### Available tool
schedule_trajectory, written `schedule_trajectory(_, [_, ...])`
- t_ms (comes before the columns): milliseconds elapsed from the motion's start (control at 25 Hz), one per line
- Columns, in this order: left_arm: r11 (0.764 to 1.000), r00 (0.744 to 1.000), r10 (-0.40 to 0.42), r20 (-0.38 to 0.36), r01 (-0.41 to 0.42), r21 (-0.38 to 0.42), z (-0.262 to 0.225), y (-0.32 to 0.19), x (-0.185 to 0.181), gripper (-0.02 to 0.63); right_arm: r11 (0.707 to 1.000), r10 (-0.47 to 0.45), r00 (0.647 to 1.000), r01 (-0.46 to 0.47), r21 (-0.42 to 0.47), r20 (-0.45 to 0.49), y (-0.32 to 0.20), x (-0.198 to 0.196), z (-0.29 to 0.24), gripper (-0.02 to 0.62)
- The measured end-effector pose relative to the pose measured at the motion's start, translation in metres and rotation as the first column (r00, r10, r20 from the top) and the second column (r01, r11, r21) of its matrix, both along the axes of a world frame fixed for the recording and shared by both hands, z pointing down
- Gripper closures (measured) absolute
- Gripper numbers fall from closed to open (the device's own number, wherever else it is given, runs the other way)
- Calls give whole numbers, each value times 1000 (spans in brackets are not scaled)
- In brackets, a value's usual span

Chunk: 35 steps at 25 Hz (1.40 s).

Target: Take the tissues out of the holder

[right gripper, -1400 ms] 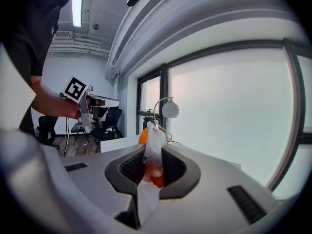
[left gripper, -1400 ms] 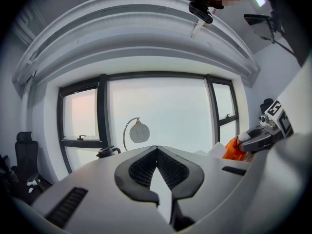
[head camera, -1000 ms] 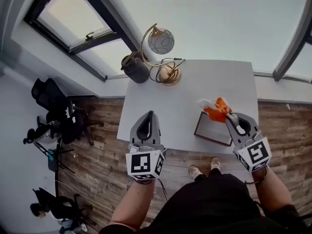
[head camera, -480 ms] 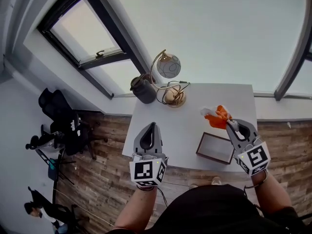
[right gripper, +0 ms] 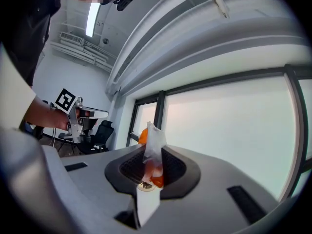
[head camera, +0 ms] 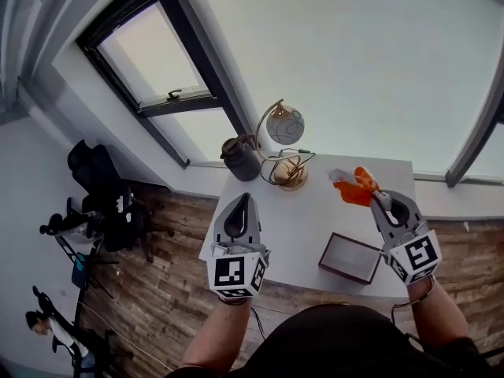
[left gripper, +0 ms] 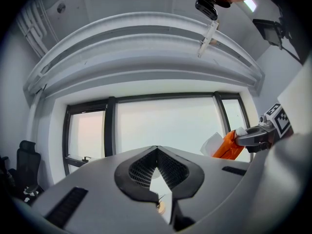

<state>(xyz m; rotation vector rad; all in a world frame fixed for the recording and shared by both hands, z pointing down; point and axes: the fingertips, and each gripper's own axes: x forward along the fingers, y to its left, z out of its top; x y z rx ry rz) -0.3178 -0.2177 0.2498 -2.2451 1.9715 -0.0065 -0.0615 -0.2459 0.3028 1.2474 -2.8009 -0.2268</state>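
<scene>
Right claw [right gripper: 148, 167] clenched on the tissues [right gripper: 152, 140], an orange-and-white crumpled bunch. The pads pinch only its lower end, and the rest stands loose above the jaws. In the head view the bunch hangs out past the claw tip, clear of the counter [head camera: 291, 227] and near its far right corner. The holder [head camera: 349, 258], a shallow dark-framed tray, sits near the counter's front edge, apart from the tissues. Cannot tell whether any more tissues lie inside it. Left claw [left gripper: 157, 152] is closed with nothing between its jaws, held up over the counter's left side. Risks, as judged from here: the grip is thin and on one end, so a quick swing or a slackened squeeze could let the bunch slide out. Because it hangs close to the far edge, it could then drop to the floor behind. The bunch looks layered, so part might peel off and fall separately. A globe lamp [head camera: 283, 124] with a looped cord and a dark jug [head camera: 240, 158] stand at the back left. A wide sweep that way could snag or tip them.
</scene>
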Motion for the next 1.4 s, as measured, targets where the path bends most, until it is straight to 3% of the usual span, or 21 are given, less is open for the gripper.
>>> schedule_trajectory(680, [999,999,-46,9,46,14,-7,1,-27,601,999,18,1000,-18,30,19,-10,2,-13,555])
schedule_trajectory(1400, [1000,1000,-27,-9,27,-5,1,-6,-21,601,999,40,999,-40,3,35,-19,10,-12,560])
